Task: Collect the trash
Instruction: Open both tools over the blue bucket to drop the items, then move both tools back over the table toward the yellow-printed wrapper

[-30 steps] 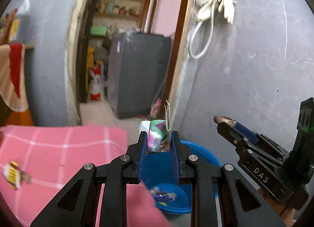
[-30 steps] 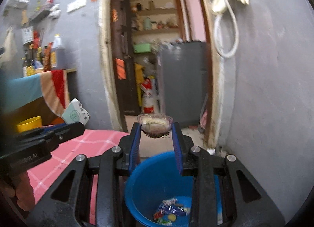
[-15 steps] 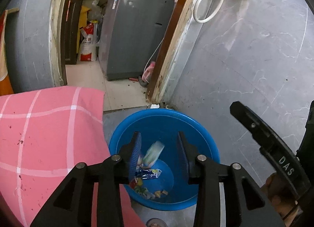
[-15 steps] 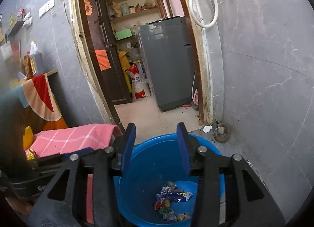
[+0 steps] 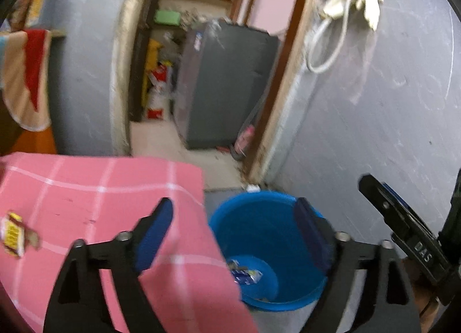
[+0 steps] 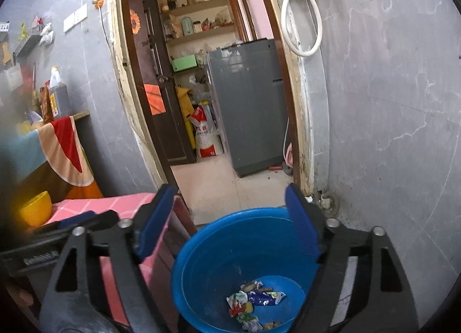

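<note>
A blue bucket (image 5: 268, 217) stands on the floor beside the pink checked table (image 5: 86, 189); it also shows in the right wrist view (image 6: 219, 249). Crumpled wrappers (image 6: 253, 301) lie at its bottom, partly seen in the left wrist view (image 5: 245, 272). My left gripper (image 5: 233, 229) is wide open and empty above the table edge and the bucket. My right gripper (image 6: 227, 217) is wide open and empty above the bucket; it shows at the right of the left wrist view (image 5: 403, 232). A yellow and red wrapper (image 5: 13, 233) lies on the table at the far left.
A grey wall (image 6: 389, 131) rises right behind the bucket. A doorway opens onto a room with a grey appliance (image 6: 247, 114) and shelves. A yellow bowl (image 6: 36, 212) sits on the table at the left. A white hose (image 6: 299, 16) hangs on the wall.
Both grippers let go of their trash, which dropped into the bucket. Both jaws have opened wider. The left gripper has tilted up and shifted left over the table edge.
</note>
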Action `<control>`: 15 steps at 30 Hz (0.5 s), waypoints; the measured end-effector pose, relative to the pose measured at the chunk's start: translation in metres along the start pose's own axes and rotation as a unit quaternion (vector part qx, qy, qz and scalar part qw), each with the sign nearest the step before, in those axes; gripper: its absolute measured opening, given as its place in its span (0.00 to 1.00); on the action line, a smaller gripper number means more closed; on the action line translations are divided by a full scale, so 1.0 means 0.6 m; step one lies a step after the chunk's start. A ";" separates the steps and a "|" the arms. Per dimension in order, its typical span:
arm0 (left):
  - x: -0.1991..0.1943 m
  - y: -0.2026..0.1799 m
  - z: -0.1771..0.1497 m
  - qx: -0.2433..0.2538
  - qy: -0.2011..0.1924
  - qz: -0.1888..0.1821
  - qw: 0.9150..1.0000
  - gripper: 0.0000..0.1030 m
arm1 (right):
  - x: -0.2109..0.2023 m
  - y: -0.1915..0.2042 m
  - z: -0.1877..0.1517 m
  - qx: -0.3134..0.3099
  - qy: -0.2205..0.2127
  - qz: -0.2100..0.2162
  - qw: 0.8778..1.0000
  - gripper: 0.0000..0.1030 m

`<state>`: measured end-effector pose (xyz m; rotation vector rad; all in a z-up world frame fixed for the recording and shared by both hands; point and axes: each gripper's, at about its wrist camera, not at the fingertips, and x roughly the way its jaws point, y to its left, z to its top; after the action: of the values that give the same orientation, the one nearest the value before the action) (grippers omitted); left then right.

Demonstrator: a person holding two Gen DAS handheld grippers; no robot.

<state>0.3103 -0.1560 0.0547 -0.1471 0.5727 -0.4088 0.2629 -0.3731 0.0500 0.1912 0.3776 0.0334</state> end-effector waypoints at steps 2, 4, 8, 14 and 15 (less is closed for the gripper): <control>-0.019 0.012 0.003 -0.001 -0.021 0.014 1.000 0.92 | -0.005 0.009 0.003 0.000 -0.013 0.004 1.000 0.95; -0.039 0.024 0.005 0.002 -0.044 0.030 0.999 0.95 | -0.012 0.020 0.005 0.000 -0.028 0.010 1.000 1.00; -0.082 0.047 0.004 0.011 -0.080 0.060 0.995 0.96 | -0.028 0.051 0.008 -0.009 -0.061 0.026 0.998 1.00; -0.133 0.080 -0.004 0.015 -0.114 0.093 0.989 0.96 | -0.047 0.116 0.007 -0.048 -0.103 0.057 0.992 1.00; -0.142 0.087 -0.006 0.015 -0.119 0.099 0.988 0.96 | -0.050 0.127 0.006 -0.055 -0.110 0.063 0.990 1.00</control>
<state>0.2609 -0.0734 0.0810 -0.1062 0.3421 -0.2038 0.2365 -0.3012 0.0791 0.1071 0.1435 0.1558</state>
